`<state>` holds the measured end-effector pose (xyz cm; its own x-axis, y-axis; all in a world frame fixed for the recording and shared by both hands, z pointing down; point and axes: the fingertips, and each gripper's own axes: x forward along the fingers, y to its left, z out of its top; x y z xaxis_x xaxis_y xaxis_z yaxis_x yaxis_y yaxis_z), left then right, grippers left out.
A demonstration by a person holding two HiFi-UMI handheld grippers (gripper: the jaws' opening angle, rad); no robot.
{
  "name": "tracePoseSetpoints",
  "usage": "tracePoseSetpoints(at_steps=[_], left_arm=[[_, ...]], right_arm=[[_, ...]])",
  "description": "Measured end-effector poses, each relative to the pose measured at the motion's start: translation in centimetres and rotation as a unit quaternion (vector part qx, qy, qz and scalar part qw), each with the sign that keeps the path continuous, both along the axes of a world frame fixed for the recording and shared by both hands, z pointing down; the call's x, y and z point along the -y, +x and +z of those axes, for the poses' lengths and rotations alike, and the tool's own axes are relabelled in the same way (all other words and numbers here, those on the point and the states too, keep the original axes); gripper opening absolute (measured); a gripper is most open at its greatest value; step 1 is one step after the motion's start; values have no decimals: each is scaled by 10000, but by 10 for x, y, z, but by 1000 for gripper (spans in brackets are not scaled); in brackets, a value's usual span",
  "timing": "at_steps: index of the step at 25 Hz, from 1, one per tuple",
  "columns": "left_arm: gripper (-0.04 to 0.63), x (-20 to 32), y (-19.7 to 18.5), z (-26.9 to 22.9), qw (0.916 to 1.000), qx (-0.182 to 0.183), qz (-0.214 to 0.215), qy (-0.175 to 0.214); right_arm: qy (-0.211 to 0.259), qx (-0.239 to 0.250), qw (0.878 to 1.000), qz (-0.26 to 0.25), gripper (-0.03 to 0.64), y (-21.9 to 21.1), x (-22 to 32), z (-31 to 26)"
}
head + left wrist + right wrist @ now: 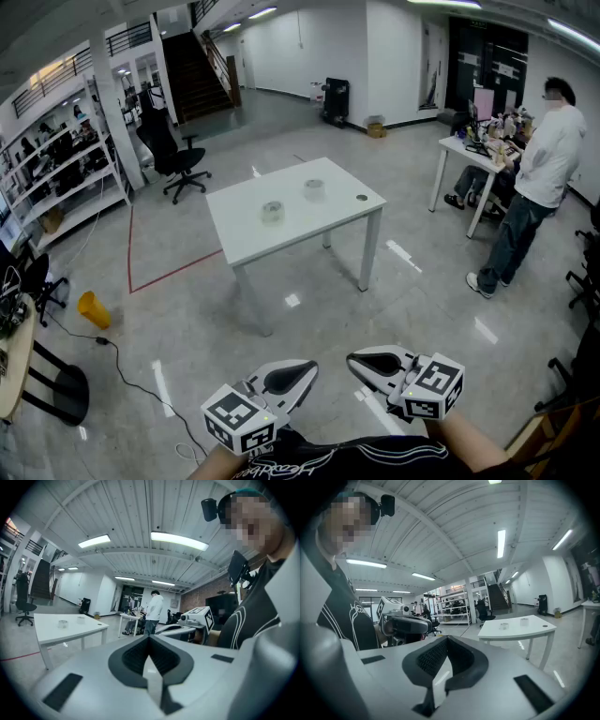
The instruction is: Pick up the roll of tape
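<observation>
Two rolls of clear tape, one nearer (pixel 272 212) and one further back (pixel 314 189), lie on a white table (pixel 281 239) several steps ahead of me. Both grippers are held low and close to my body, far short of the table. My left gripper (pixel 302 371) is shut with nothing in it, and my right gripper (pixel 360 360) is shut and empty too. In the left gripper view its jaws (pixel 150 638) meet, with the rolls (pixel 62 623) small at the left. The right gripper view shows its closed tip (pixel 447 639) and the rolls (pixel 504 626) on the table at the right.
A person in a white top (pixel 544 178) stands by a cluttered desk (pixel 469 150) at the right. A black office chair (pixel 173 155) and shelves (pixel 56 178) stand at the left. A yellow object (pixel 92 309) and a cable (pixel 131 375) lie on the floor.
</observation>
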<state>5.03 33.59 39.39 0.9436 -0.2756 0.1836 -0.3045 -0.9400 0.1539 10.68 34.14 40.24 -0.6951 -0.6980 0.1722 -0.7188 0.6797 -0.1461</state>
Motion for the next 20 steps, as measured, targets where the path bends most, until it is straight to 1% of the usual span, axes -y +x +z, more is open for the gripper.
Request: tracePoseSetpoints(at_steps=[7, 11, 15, 18, 20], left_arm=[[3, -9, 11, -8, 9999, 92, 56, 81], [3, -13, 15, -10, 9999, 130, 17, 109], [3, -12, 0, 4, 9996, 254, -126, 68], [3, -4, -19, 18, 9985, 404, -365, -35], [3, 7, -30, 25, 9975, 428, -541, -129]], right_arm=[[88, 16, 10000, 7, 12, 11, -9, -8], [82, 34, 10000, -32, 12, 15, -15, -8], [-127, -59, 9998, -113, 12, 10, -12, 18], [-348, -50, 9991, -223, 12, 3, -5, 37], [-432, -6, 9985, -324, 12, -3, 2, 43]])
